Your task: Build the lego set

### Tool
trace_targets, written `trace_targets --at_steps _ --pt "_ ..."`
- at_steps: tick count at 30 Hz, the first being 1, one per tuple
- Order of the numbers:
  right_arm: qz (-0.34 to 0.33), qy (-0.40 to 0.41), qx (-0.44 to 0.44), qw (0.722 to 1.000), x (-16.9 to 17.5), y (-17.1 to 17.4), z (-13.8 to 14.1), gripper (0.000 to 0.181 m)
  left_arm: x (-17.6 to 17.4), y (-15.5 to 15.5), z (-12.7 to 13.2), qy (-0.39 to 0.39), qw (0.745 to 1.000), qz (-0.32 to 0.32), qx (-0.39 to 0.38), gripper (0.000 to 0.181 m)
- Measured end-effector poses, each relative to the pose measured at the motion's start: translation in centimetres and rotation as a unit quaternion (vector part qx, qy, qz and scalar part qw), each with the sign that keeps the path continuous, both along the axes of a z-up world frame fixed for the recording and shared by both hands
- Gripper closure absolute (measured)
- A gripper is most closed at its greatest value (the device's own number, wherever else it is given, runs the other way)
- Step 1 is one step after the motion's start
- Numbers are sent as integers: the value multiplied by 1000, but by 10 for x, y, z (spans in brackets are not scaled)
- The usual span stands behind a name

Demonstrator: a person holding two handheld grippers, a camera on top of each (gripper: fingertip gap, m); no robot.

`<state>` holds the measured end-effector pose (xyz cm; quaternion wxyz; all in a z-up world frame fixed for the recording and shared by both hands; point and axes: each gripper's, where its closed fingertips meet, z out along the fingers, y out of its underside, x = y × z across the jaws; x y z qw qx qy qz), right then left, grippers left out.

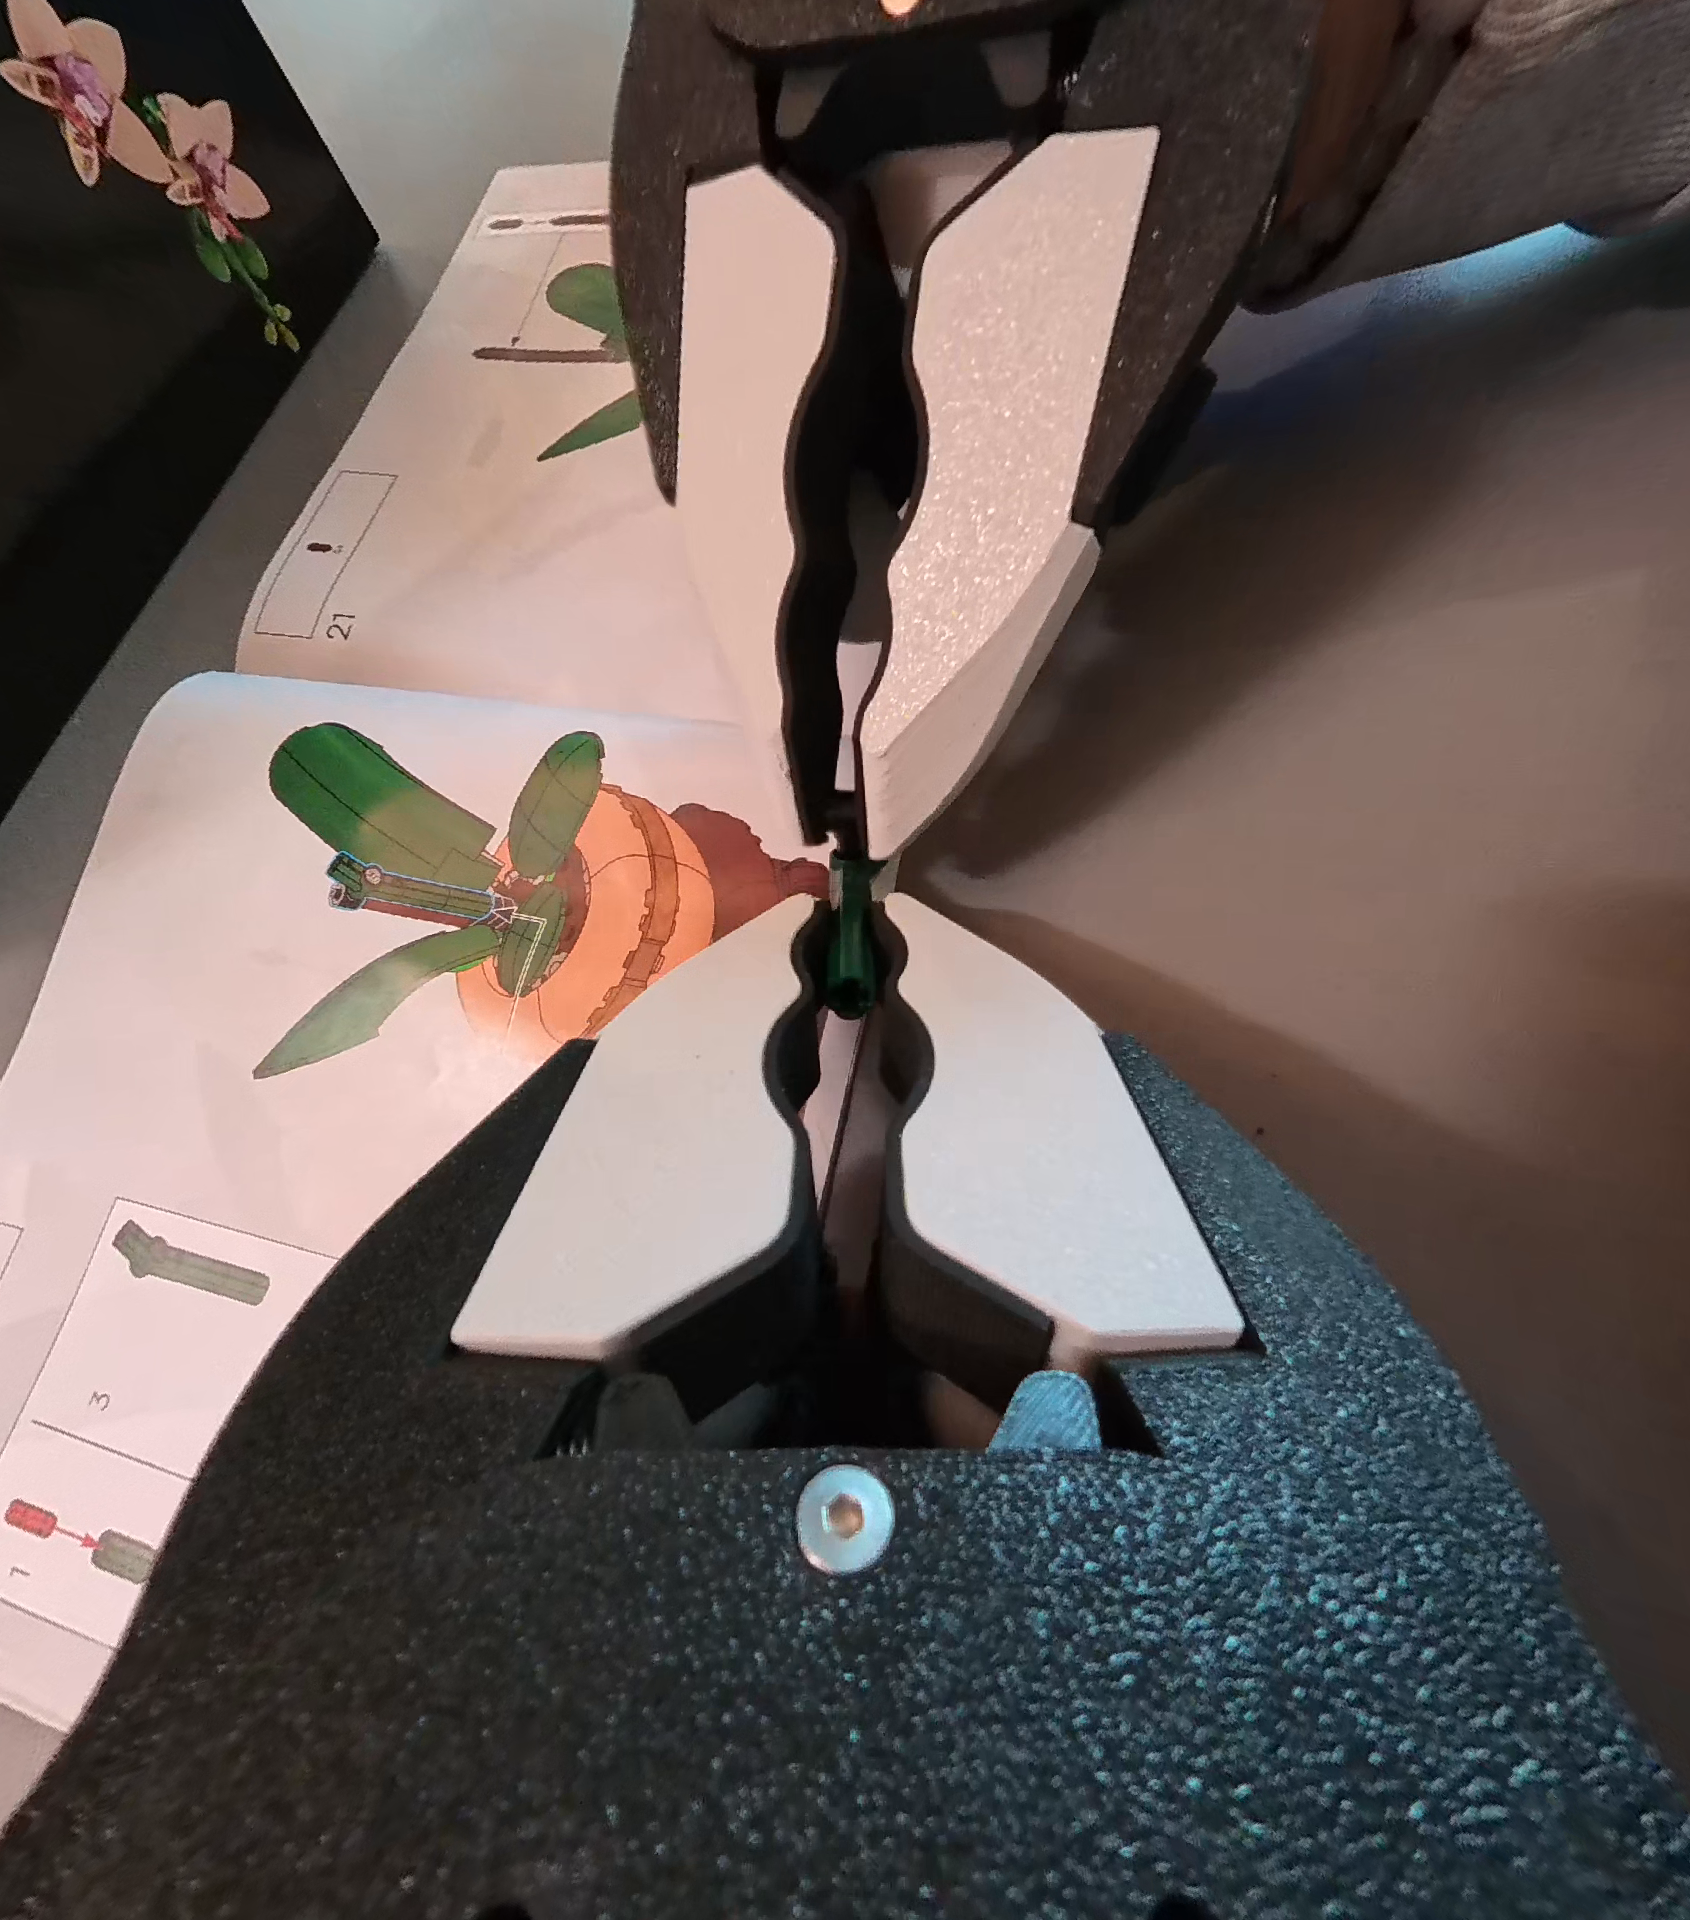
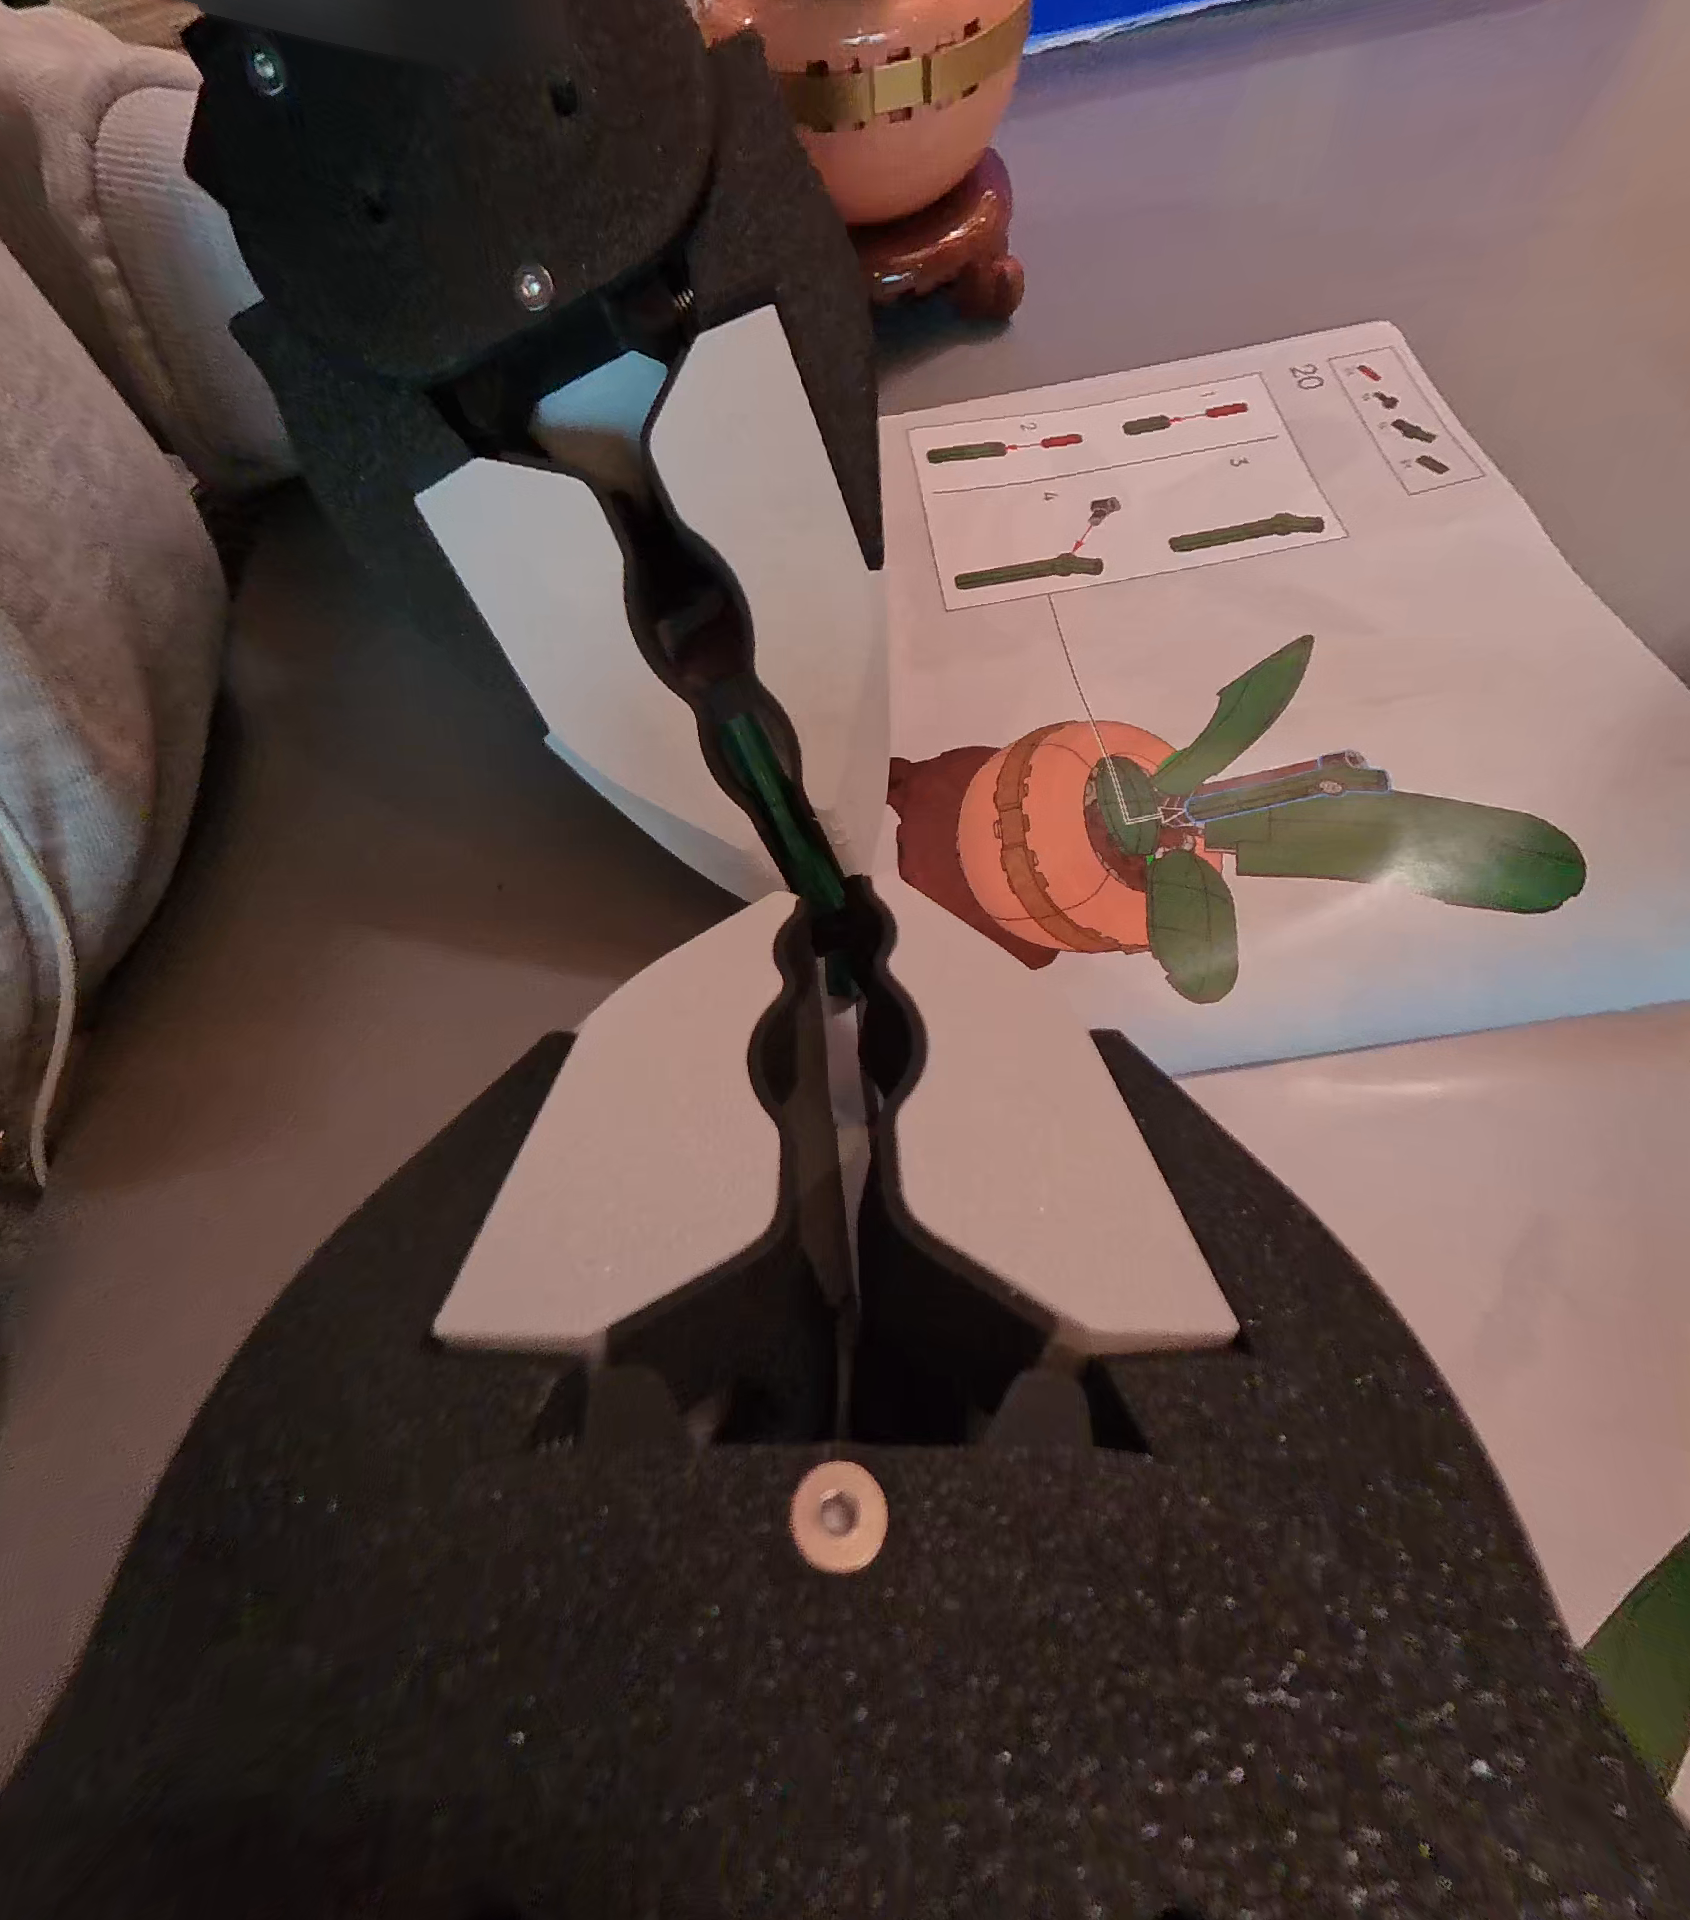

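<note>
Right wrist view shows the pink pot (image 2: 908,114) already built on the desk (image 2: 1340,208), no leaves or stem on it yet. Both tongs are closed tip to tip on a green stem piece (image 2: 784,805): left tongs (image 1: 846,961), right tongs (image 2: 846,935), above the instruction booklet (image 2: 1443,665). Most assembly seems left.

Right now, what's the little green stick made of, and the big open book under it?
The green stick looks like hard, glossy plastic: light glints along its ridged side. The instruction booklet looks like smooth printed paper: its pages curve and carry a soft sheen.
</note>
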<state>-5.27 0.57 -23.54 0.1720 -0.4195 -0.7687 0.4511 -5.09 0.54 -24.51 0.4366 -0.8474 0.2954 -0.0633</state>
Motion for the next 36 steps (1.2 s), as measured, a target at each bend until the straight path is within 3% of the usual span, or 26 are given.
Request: trace_targets --at_steps 10,15,23,36 --pt "25 -3 1 1000 2 0 -1 175 1 -1 -3 4 1000 -4 -11 176" --pt "31 17 -70 997 4 1 16 175 3 -2 -7 16 1000 -9 -21 175" --pt "36 -19 -34 999 4 4 1 176 3 -2 -7 17 1000 -9 -21 176" --pt "32 -31 -39 998 7 5 0 176 3 -2 -7 21 1000 -8 -18 176"
